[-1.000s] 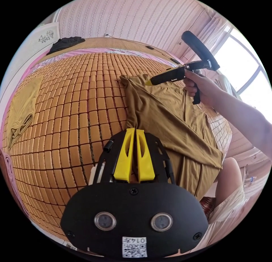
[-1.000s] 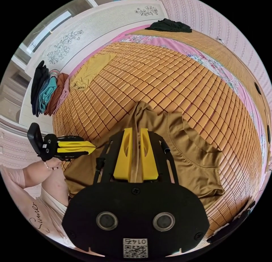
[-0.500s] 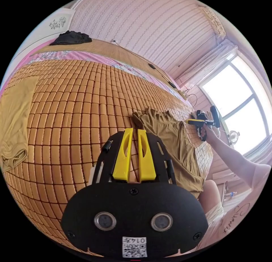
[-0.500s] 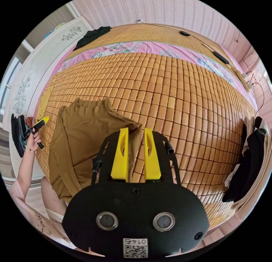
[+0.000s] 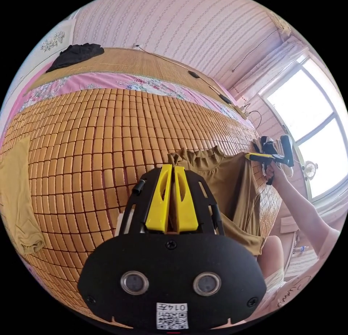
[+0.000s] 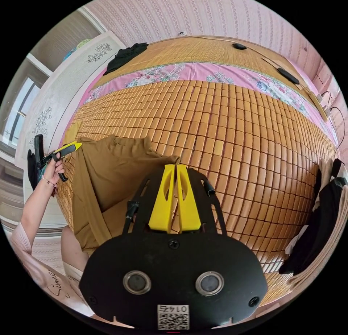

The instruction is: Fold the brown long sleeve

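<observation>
The brown long-sleeved shirt (image 5: 221,182) is held stretched above the orange bamboo-tile mat (image 5: 90,139), each shoulder pinched between closed yellow jaws of the left gripper (image 5: 171,168) and right gripper (image 6: 175,168). At 3 o'clock in the right gripper view a dark hanging garment (image 6: 319,222) is seen; at 9 o'clock in the left gripper view, a mustard cloth (image 5: 18,197).

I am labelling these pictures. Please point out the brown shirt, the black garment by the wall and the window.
brown shirt (image 5: 226,184), left gripper view, front panel
black garment (image 6: 127,54), right gripper view, its middle
window (image 5: 308,110), left gripper view, bright pane
</observation>
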A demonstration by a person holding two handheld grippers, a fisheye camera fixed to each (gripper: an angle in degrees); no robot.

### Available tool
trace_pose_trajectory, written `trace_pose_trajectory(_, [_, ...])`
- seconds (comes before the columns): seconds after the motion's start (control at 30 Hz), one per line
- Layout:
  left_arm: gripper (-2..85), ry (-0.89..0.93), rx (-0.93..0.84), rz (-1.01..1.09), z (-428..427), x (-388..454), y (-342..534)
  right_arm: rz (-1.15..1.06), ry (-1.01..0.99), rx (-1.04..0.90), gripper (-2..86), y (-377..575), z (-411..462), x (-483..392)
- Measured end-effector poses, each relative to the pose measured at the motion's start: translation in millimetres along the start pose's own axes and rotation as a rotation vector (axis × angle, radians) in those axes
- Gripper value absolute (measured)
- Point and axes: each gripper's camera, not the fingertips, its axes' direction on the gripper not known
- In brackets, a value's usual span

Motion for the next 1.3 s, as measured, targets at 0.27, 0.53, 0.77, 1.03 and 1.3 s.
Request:
trace_pose_trajectory(0.27, [-1.0,-0.048,0.133,0.039,-31.1,37.8,-32.2,0.044,0.043,0.18,0.0,4.6,-39.7,4.8])
trace_pose_trajectory(0.53, [-1.0,0.101,0.082,0.228,-74.6,74.7,15.3,-0.158,-0.145,0.213,0.2,100.3,-81.4,-14.1])
trace_pose_trajectory(0.77, [-0.9,0.148,-0.09,0.269,-62.5,84.2,156.2,-0.058,-0.264,-0.039,0.3,247.7,3.7,-3.7])
trace_pose_trajectory(1.03, [-0.6,0.089,-0.228,0.13,-14.3,64.4,226.8,0.158,-0.387,-0.006,0.6,308.8,50.2,30.0])
trace_pose_trajectory(1.3, [-0.7,0.021,-0.232,0.128,-31.6,51.9,235.1,0.016,-0.061,-0.018,2.9,275.0,10.1,2.3])
